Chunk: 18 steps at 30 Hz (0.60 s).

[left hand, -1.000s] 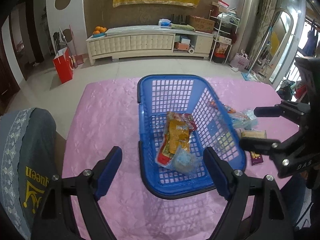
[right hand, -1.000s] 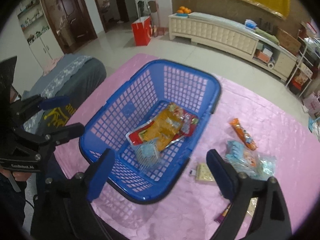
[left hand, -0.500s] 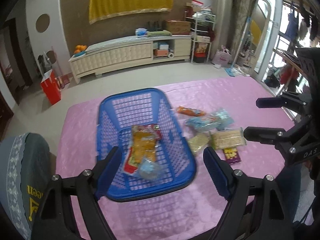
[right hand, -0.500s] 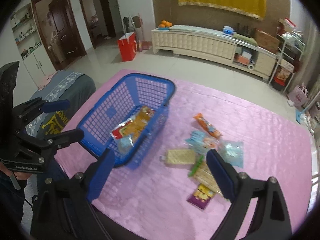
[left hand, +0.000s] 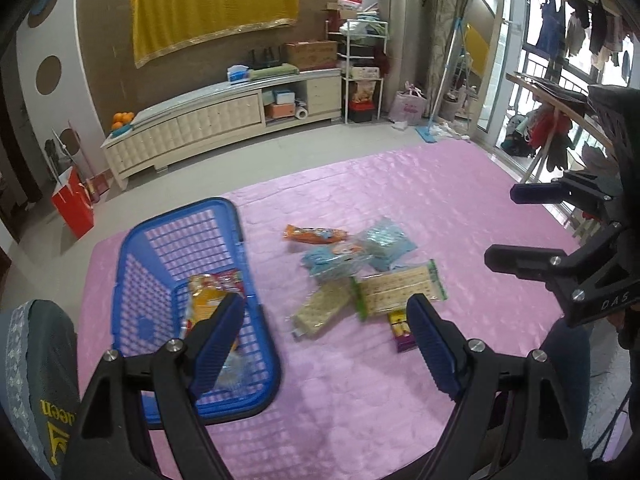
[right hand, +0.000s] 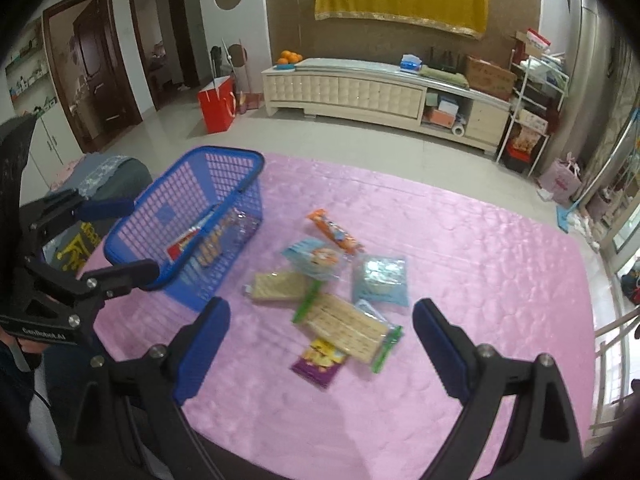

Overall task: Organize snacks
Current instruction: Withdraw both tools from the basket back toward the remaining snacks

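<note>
A blue plastic basket (left hand: 136,264) (right hand: 224,168) stands on the left of the pink table (left hand: 440,208) and holds a yellow-red snack bag (left hand: 208,292). Loose snacks lie right of it: an orange packet (right hand: 334,230), a light-blue cartoon bag (right hand: 316,256), a pale-blue pouch (right hand: 380,280), two cracker packs (right hand: 280,286) (right hand: 348,328) and a small purple packet (right hand: 320,364). My left gripper (left hand: 326,340) is open and empty above the table's front. My right gripper (right hand: 320,344) is open and empty above the snack pile.
A grey cushioned chair (left hand: 36,360) stands at the table's left front corner. Beyond the table are tiled floor, a cream TV cabinet (right hand: 360,88), a red bag (right hand: 218,104) and a shelf rack (right hand: 528,112).
Both grippers have swung right, away from over the basket toward the loose snacks. The basket now sits at the left in both views. Both jaws stay open.
</note>
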### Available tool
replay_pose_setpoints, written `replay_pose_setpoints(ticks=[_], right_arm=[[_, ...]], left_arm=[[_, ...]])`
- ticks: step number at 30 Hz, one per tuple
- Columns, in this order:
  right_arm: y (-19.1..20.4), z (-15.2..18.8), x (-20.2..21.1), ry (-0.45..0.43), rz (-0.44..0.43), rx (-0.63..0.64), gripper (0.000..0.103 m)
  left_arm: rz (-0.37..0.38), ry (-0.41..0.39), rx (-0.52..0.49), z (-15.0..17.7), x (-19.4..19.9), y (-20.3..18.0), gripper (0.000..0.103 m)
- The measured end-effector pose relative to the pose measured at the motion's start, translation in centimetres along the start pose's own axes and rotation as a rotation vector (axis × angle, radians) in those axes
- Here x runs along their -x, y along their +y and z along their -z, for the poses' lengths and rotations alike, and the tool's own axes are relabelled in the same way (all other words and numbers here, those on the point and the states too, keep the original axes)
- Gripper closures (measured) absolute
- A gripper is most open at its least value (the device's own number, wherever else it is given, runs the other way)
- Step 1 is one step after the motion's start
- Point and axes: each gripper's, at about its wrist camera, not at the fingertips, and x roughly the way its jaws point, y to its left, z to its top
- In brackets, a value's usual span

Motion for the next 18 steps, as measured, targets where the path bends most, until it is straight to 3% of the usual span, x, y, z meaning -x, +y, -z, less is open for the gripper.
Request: replay_pose_setpoints(ticks=[6,11,18], right_arm=[[-1.6,2.2,-1.0,-0.012,-0.006,0.091,0.008],[-3.1,4.2,-4.1,0.047,-0.039,0.155,0.008],[-4.2,5.7,-7.6,0.064,-0.096,0.252,0.008]], left_arm=[[0.019,0.025,0.023,0.9,-2.8,-3.0,0.021],[-0.017,0.063,0.031,2.4,-5.4,-4.8,0.021],[-0.02,0.135,0.037,4.3,-9.0,-6.7,0.021]])
